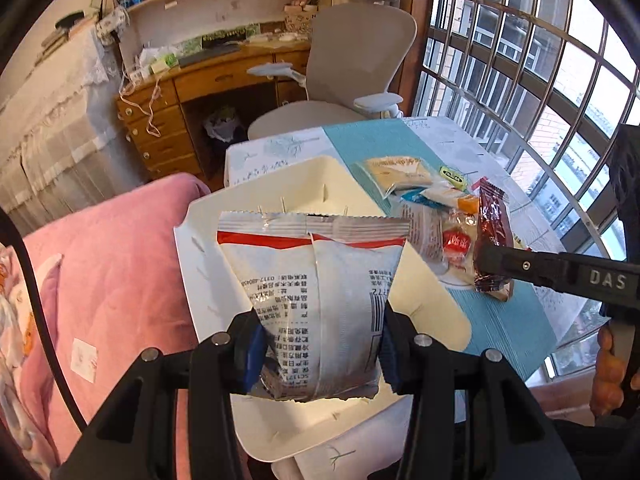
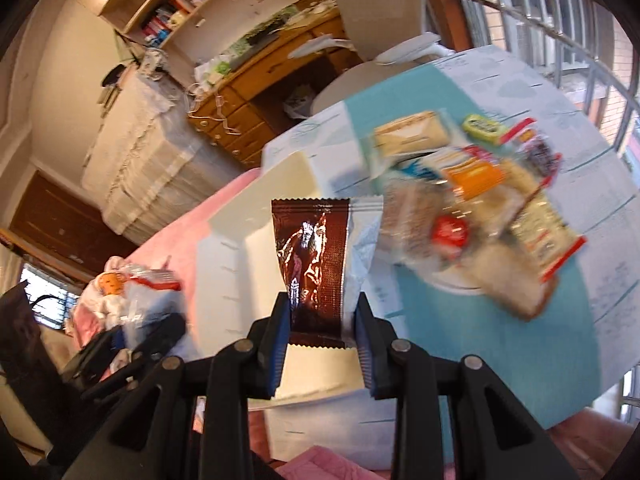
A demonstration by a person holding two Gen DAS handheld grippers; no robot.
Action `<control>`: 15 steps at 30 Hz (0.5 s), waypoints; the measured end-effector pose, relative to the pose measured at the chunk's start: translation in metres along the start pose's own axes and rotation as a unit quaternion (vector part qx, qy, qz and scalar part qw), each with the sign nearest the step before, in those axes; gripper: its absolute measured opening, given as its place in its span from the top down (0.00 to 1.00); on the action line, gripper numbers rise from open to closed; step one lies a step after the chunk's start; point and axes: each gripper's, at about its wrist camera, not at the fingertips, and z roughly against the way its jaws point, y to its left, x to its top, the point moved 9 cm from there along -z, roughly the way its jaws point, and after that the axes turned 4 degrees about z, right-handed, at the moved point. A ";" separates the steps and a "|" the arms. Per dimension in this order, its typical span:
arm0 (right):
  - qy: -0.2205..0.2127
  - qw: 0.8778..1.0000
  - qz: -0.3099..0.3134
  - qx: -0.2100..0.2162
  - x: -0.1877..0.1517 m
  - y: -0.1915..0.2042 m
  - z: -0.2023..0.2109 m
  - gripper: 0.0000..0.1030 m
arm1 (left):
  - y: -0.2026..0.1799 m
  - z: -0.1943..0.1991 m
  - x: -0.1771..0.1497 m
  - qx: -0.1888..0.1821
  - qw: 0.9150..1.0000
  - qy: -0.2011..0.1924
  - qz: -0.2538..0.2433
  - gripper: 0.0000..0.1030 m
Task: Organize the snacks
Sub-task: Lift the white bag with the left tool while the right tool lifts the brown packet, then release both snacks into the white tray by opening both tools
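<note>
1. Silver-and-white foil packet (image 1: 320,300), red band near its top seal, clamped upright between the pads of the left gripper (image 1: 320,344); it hangs above the cream tray (image 1: 304,176) at the table's near left edge.
2. Brown foil sachet (image 2: 316,264) clamped in the right gripper (image 2: 322,344), above the tray's near part.
3. Snack pile (image 1: 436,208) on the teal mat (image 1: 348,140), mid-table, right of the tray.
4. Table (image 1: 452,136) stands beside a barred window; pink blanket (image 1: 116,248) lies off its left edge.
</note>
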 end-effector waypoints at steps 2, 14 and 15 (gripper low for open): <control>-0.002 1.000 0.004 0.010 -0.004 0.011 -0.003 0.70 | 0.010 -0.004 -0.005 -0.004 1.000 0.010 0.005 0.56; 0.024 0.999 -0.001 0.032 -0.018 0.037 -0.021 0.66 | 0.025 -0.004 -0.018 -0.051 0.998 0.032 0.036 0.39; 0.025 0.999 -0.003 0.032 -0.019 0.037 -0.021 0.65 | 0.024 -0.004 -0.018 -0.052 0.997 0.033 0.036 0.38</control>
